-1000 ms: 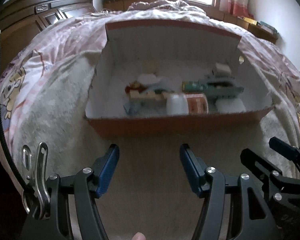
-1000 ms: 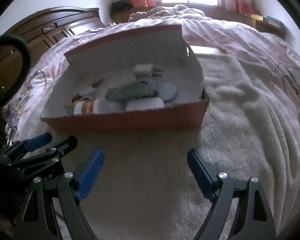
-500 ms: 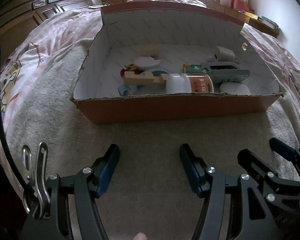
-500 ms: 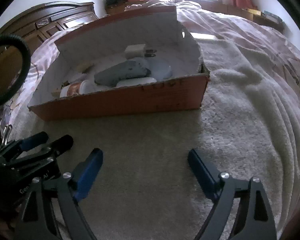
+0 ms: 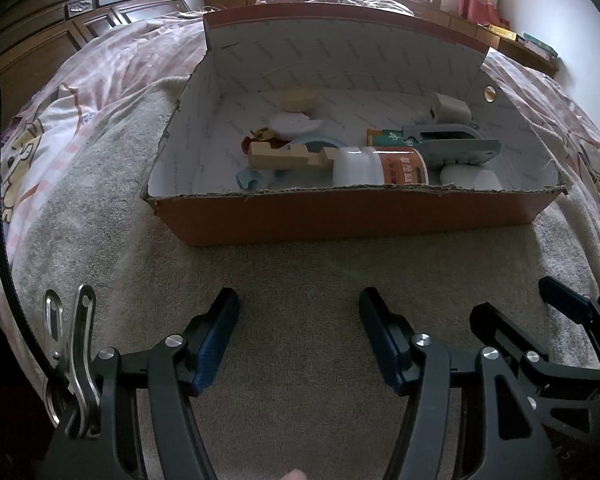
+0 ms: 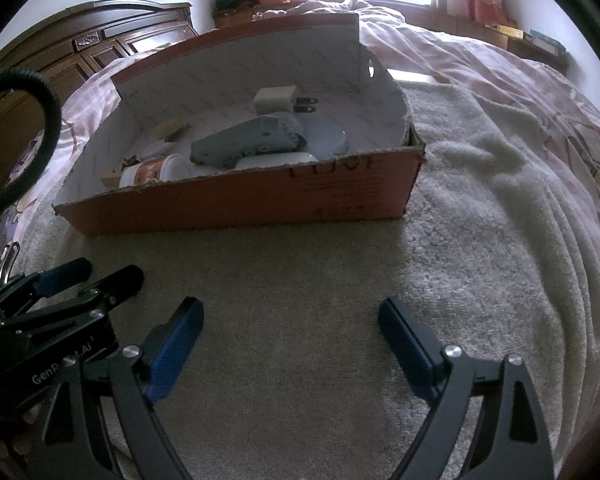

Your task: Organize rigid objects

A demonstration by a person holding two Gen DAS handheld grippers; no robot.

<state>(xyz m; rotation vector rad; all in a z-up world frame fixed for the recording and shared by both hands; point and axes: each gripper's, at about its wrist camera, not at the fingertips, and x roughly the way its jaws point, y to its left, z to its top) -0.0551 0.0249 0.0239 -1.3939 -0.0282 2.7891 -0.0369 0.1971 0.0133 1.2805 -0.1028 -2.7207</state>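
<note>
**Our Box Looks Full and Our Grippers Hold Nothing**

We think most of the job is done. The orange box (image 5: 352,220) sits on the fuzzy blanket (image 5: 300,272) on the bed, and lots of hard things lie inside it. We can see a white bottle (image 5: 380,166) on its side, a wooden block (image 5: 288,158), a gray tool (image 6: 248,144) and a white plug (image 6: 276,100). They lie in a loose pile, some touching. We see nothing hard left out on the blanket near us, so there may be little or nothing left to put away. We cannot see the whole bed, though.

Our left gripper (image 5: 298,336) has its jaws apart, with only blanket between them. Our right gripper (image 6: 290,332) has its jaws spread even wider, with nothing between them; they have just been opening a bit more.

The box is ahead of both grippers, across a strip of bare blanket. The two grippers sit side by side, close together, pointing down toward it. Neither one touches the box.
</note>
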